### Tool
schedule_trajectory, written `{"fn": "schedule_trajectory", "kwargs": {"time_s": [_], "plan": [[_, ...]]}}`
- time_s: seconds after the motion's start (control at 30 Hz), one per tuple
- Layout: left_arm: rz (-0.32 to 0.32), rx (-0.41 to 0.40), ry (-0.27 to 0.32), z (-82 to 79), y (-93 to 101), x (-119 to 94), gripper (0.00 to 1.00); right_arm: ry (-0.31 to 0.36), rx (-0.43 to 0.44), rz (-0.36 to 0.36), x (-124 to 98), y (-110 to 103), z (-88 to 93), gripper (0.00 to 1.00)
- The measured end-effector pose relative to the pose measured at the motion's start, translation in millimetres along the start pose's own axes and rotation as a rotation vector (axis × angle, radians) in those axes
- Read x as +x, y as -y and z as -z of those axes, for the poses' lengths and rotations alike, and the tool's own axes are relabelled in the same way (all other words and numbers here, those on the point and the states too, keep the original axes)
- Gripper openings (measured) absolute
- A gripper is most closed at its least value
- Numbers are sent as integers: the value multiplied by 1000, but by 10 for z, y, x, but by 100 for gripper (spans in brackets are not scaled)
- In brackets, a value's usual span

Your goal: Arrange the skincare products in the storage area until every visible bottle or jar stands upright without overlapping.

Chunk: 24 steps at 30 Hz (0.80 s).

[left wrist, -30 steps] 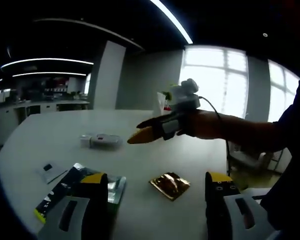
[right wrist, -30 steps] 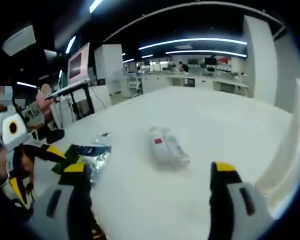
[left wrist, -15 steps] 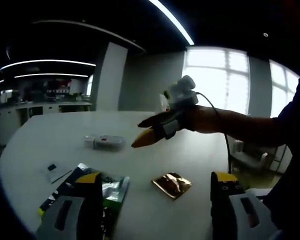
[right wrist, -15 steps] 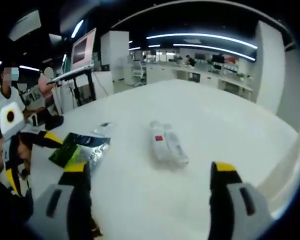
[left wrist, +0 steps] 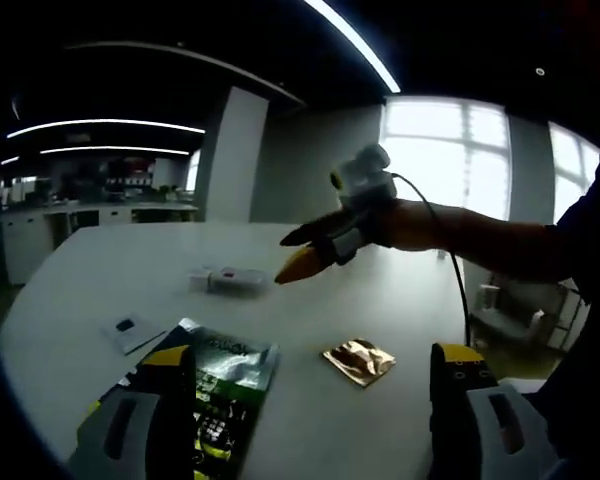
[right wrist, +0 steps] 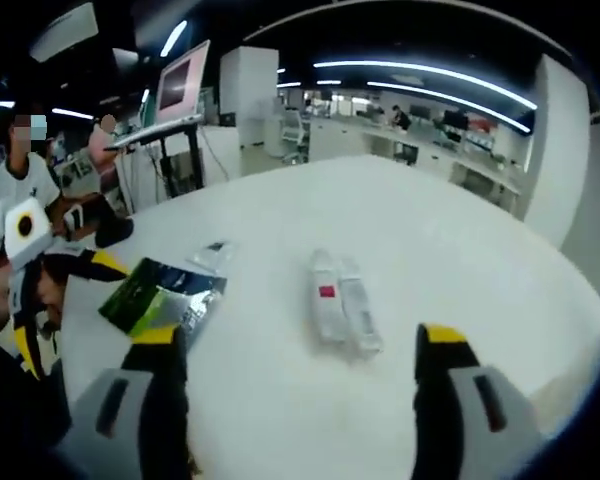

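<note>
Two white tubes (right wrist: 340,315) lie side by side on the white table (right wrist: 460,260), one with a red mark; in the left gripper view the tubes (left wrist: 230,280) sit mid-table. My right gripper (right wrist: 300,390) is open, its jaws wide apart just short of the tubes, nothing between them. It reaches in from the right as the right gripper (left wrist: 288,258), hovering close beside the tubes. My left gripper (left wrist: 310,400) is open over a green and black sachet (left wrist: 225,375). From the other side the left gripper (right wrist: 60,300) shows at the left edge.
A gold foil sachet (left wrist: 358,360) and a small white sachet (left wrist: 130,330) lie near the green one (right wrist: 165,300). People sit beyond the table's left edge (right wrist: 20,190) beside a monitor on a stand (right wrist: 185,90). A person's arm (left wrist: 480,240) spans the right side.
Both cameras shifted a little. The right gripper has edged nearer over the tubes with its view tipping down; the tubes and sachets have not moved. Both grippers stay open.
</note>
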<state>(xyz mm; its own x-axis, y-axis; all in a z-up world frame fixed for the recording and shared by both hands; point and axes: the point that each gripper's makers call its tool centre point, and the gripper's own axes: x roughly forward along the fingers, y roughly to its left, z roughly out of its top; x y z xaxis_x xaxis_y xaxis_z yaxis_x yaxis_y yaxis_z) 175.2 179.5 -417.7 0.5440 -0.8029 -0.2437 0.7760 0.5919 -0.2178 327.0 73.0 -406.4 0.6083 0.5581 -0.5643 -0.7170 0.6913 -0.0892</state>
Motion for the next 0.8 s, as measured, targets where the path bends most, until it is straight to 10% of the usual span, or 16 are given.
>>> {"fn": "schedule_trajectory", "kwargs": {"time_s": [0.8], "plan": [[-68,-73,30,171,-169,-411,100,-253,-66,-247,758,-154,-320,53]]}}
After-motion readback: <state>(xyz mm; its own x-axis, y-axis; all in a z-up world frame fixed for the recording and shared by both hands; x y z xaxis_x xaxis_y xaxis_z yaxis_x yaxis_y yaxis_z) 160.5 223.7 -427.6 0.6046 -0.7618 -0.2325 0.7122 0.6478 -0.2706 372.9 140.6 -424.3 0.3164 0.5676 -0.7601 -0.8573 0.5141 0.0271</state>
